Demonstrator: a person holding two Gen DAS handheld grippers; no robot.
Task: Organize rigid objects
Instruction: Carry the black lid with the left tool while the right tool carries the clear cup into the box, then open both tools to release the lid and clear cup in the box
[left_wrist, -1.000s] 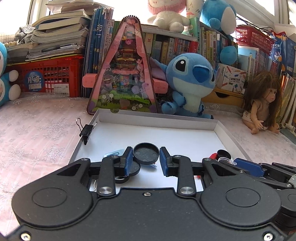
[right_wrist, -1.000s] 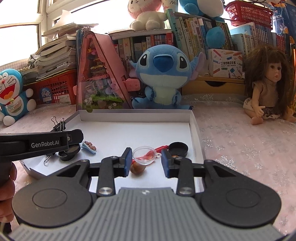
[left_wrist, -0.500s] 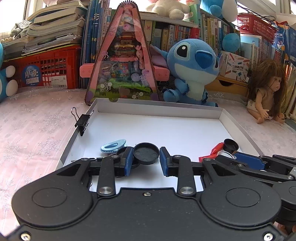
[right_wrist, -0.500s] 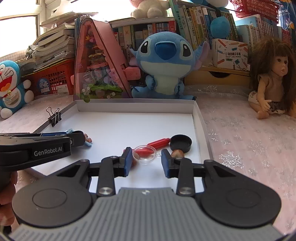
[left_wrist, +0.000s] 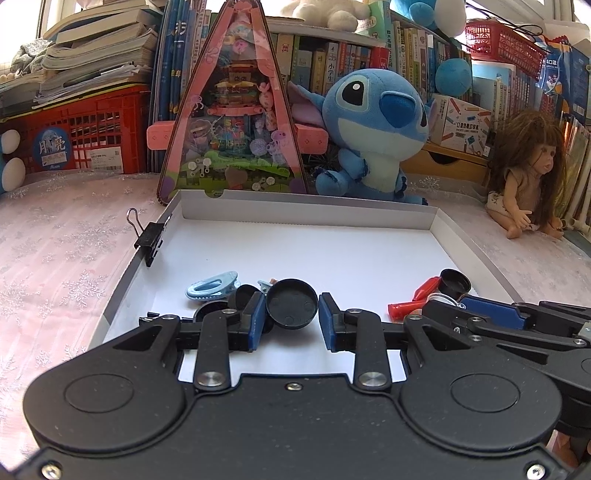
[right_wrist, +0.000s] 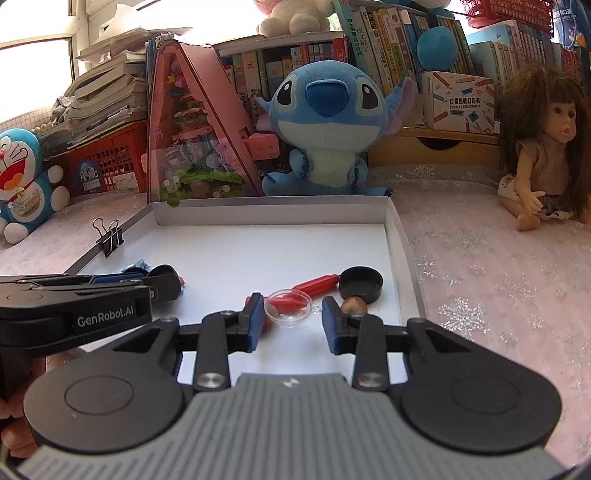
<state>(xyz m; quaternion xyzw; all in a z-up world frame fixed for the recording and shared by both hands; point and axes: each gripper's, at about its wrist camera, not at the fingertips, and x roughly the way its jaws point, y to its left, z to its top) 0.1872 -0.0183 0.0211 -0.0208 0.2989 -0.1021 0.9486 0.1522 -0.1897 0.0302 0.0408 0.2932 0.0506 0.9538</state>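
While left jaws clench black lid (left_wrist: 291, 304), right jaws clench clear dish (right_wrist: 289, 303).

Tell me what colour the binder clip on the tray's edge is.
Black, with silver wire handles; the binder clip shows best in the left wrist view.

- one white tray (right_wrist: 402, 243), one black binder clip (right_wrist: 110, 240) on its rim
- black caps (left_wrist: 291, 304): four that I can count between both views
- one clear little dish (right_wrist: 288, 308)
- one red stick thing (right_wrist: 317, 284)
- one blue hair clip (left_wrist: 211, 288)
- one nut (right_wrist: 354, 305), maybe more hidden
- plushies: one blue alien (right_wrist: 325, 125), one Doraemon (right_wrist: 22, 177)
- one doll (right_wrist: 546, 155)
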